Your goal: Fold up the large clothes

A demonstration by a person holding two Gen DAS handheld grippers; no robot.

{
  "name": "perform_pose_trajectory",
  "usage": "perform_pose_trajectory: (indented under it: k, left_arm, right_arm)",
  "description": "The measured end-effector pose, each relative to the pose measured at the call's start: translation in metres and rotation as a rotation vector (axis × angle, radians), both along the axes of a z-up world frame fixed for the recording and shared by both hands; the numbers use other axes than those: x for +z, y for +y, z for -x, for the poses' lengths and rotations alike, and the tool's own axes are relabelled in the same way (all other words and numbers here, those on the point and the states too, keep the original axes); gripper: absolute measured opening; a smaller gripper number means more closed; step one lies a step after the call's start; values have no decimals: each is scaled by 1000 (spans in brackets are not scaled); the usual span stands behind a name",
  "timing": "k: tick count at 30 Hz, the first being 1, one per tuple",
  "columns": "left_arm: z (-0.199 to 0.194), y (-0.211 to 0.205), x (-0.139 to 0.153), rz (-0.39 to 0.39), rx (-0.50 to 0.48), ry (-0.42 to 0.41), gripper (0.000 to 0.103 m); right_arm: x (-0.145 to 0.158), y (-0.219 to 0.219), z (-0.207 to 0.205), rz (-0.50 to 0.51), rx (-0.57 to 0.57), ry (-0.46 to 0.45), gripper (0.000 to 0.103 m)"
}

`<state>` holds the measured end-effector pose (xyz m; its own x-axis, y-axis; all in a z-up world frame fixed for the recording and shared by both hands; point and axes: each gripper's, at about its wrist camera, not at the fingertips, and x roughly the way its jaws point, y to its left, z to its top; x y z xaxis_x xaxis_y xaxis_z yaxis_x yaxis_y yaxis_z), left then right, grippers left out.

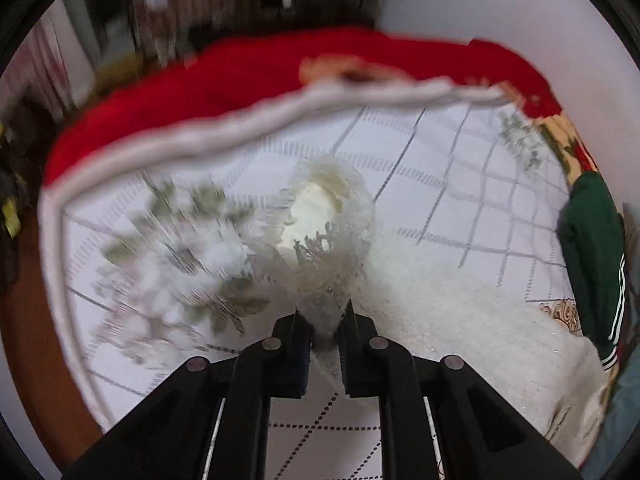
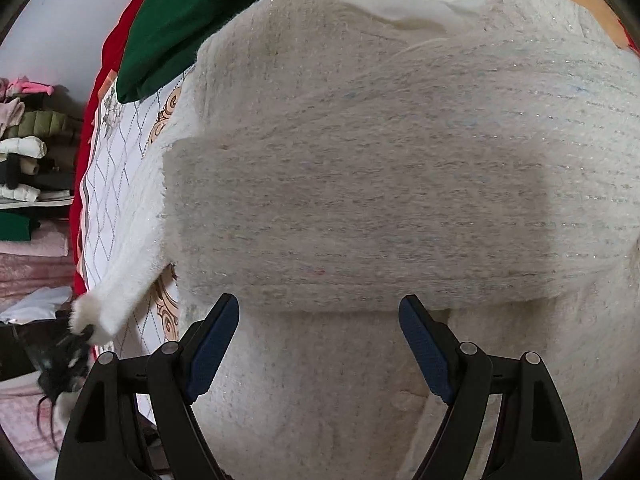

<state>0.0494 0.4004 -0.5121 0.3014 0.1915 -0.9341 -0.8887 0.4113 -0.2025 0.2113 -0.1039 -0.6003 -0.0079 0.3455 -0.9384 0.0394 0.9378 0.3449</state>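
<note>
Pinching the fuzzy cuff of the white sweater's sleeve [image 1: 332,240] between nearly closed jaws, the left gripper [image 1: 324,320] should carry it level across the body, keeping the fabric taut so no crease bunches. The right gripper [image 2: 320,320] hovers with jaws wide and empty above the white sweater [image 2: 380,180], which lies spread on the quilted bedspread [image 1: 440,160]. One sweater, one dark green striped garment [image 2: 176,32] beside it and two grippers are visible.

A home bedroom: quilted bedspread [image 1: 420,168], stacked clothes [image 2: 28,152] beside it.
</note>
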Motion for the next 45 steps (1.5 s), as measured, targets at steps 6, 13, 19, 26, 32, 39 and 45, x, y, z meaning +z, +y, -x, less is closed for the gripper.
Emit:
perform_pose_trajectory:
  k: [6,13,19,26,32,39,45]
  left_arm:
    - [35,-4,-30,218,147,-170,19]
    - [18,-5,-44,273,254,-278,60]
    - [-33,-8,-14,32,135,-137,9]
    - [-61,0,31,-136,-13,-130,8]
    - [-83,-18,52,-228,-197,-86,8]
    - [-93,-32,73,-298,-298,-75,8]
    - [-104,-56,101,-369,-386,-74,8]
  right_arm:
    - [-1,-2,-6,-28,-42,21,84]
    - [-12,3,-11,-34,-87,51,84]
    - [-4,35,-24,5,-25,-9,84]
    - [-31,107,-57,100,62,27,84]
    - [-36,147,-70,279,113,-82,29]
    - [-3,152,-96,181,25,-157,17]
    - [-32,138,-107,97,2,-48,20]
